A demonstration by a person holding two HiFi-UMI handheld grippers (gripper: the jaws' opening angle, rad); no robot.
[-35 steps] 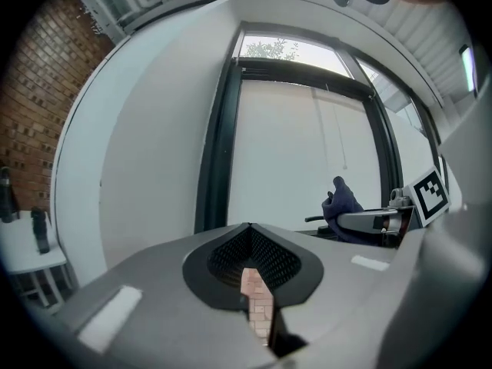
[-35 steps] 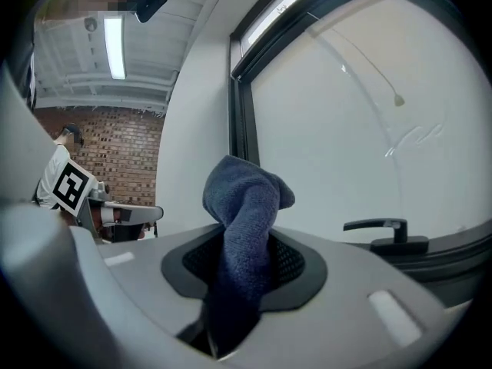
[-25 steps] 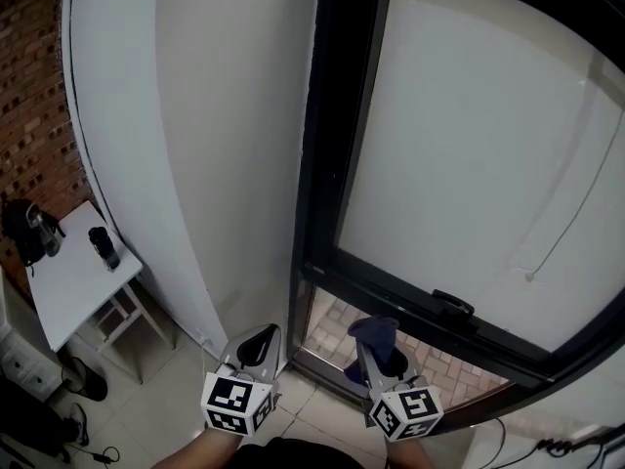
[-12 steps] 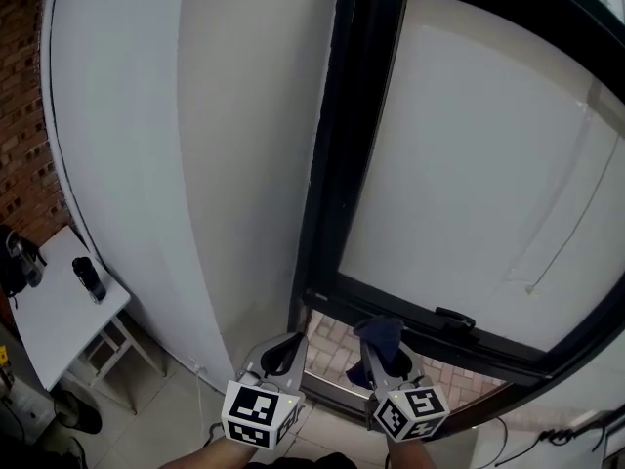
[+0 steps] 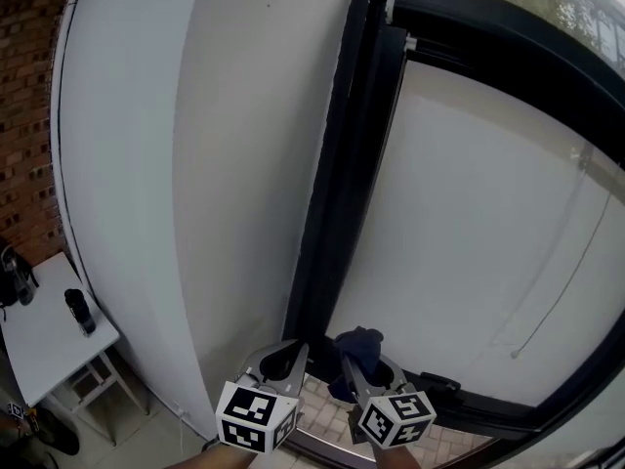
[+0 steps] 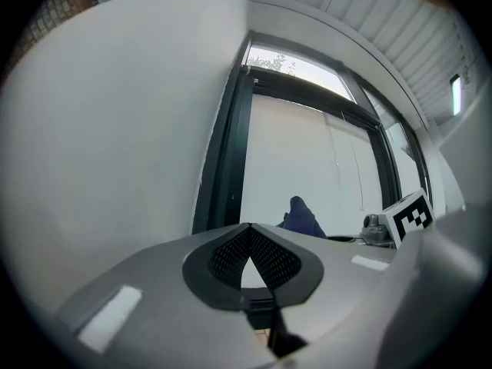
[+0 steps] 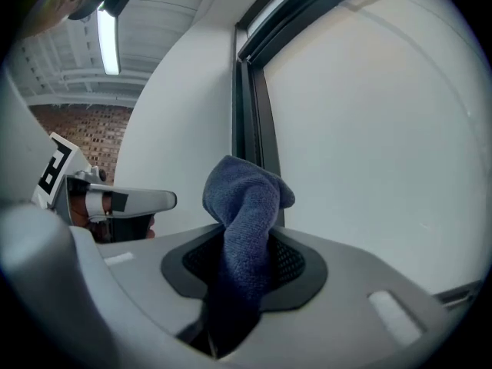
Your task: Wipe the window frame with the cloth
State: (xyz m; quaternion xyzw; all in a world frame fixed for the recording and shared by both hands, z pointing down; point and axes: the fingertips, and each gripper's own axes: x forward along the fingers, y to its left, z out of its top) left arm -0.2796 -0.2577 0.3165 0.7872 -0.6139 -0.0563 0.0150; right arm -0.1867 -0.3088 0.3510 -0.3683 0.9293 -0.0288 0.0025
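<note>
Beside black window frame (image 5: 337, 193), right tongs (image 5: 366, 367) pinch cloth (image 7: 246, 206) — upright (top slumped).

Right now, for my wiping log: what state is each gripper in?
Left gripper: shut, nothing between its jaws.
Right gripper: shut on the blue cloth.

White wall (image 5: 225, 164), brick wall (image 5: 24, 115) at L, sm. white table (image 5: 49, 345), ceiling strip light (image 7: 108, 41)
</note>
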